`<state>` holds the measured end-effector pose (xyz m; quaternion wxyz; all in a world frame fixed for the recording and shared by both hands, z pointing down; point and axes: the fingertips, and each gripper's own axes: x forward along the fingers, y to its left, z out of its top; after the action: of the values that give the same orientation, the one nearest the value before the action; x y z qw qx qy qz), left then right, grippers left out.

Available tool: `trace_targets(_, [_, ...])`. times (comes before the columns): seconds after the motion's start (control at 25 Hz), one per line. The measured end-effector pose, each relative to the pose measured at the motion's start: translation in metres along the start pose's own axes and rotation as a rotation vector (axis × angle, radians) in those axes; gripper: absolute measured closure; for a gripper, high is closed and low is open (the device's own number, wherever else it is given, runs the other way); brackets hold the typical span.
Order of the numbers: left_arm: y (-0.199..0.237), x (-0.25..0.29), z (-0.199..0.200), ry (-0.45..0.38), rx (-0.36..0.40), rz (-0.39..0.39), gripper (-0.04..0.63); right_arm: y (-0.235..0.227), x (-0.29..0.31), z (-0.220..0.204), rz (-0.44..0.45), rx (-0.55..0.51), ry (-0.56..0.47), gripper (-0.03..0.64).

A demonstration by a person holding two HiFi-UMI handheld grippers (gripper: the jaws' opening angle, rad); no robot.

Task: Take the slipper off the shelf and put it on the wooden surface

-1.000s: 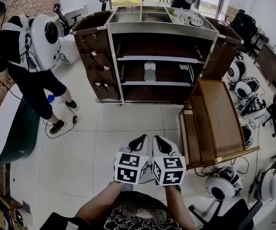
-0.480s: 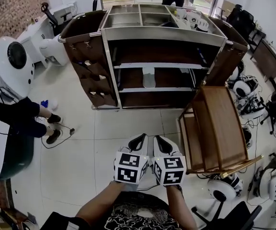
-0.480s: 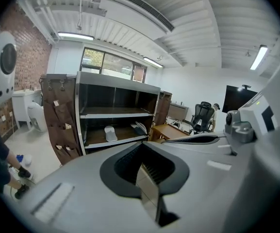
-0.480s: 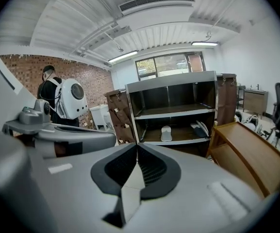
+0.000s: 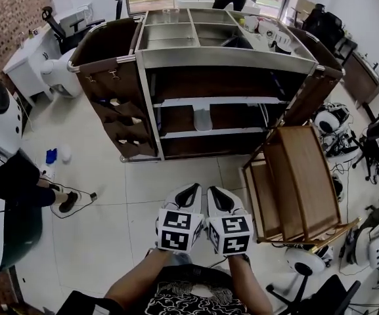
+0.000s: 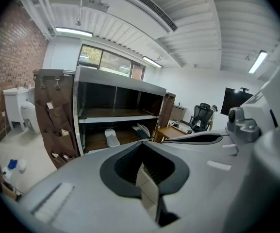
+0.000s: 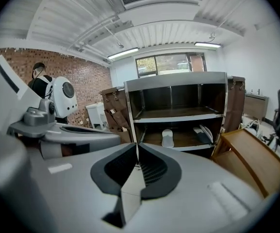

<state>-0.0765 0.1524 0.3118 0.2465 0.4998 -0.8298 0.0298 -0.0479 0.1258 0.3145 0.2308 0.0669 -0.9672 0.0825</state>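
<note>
The tall shelf cart (image 5: 228,56) stands open-fronted on the tiled floor. Just to its right, at its front corner, sits the wooden bench (image 5: 307,169), bare on top. Well in front of the cart, side by side and pointing at it, are the two tools. The left tool (image 5: 190,190) is closed, with nothing in it. The right tool (image 5: 215,193) has just been easing open, yet its jaws look all but together, with nothing between them. The pale slipper (image 5: 203,118) lies on the cart's lower shelf, near the middle.
</note>
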Motion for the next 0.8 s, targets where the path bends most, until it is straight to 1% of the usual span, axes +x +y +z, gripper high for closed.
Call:
trace_targets(0.12, [0.008,0.01,0.007,-0.003,-0.015,-0.021,0.589,-0.003,0.009,0.005,-0.017,0.005,0.002,0.606])
trace_targets(0.28, [0.015,0.017,0.008,-0.005,-0.027,-0.03,0.589,-0.004,0.018,0.008,-0.023,-0.004,0.005,0.606])
trace_targets(0.52, [0.014,0.032,0.016,-0.004,0.009,-0.045,0.589,-0.016,0.029,0.018,-0.034,0.005,-0.015,0.606])
trace_targets(0.64, [0.02,0.043,0.02,0.001,0.007,-0.037,0.589,-0.025,0.039,0.024,-0.034,0.016,-0.024,0.606])
trace_targets(0.8, [0.031,0.065,0.027,0.009,0.008,-0.014,0.589,-0.038,0.062,0.028,-0.01,0.028,-0.024,0.606])
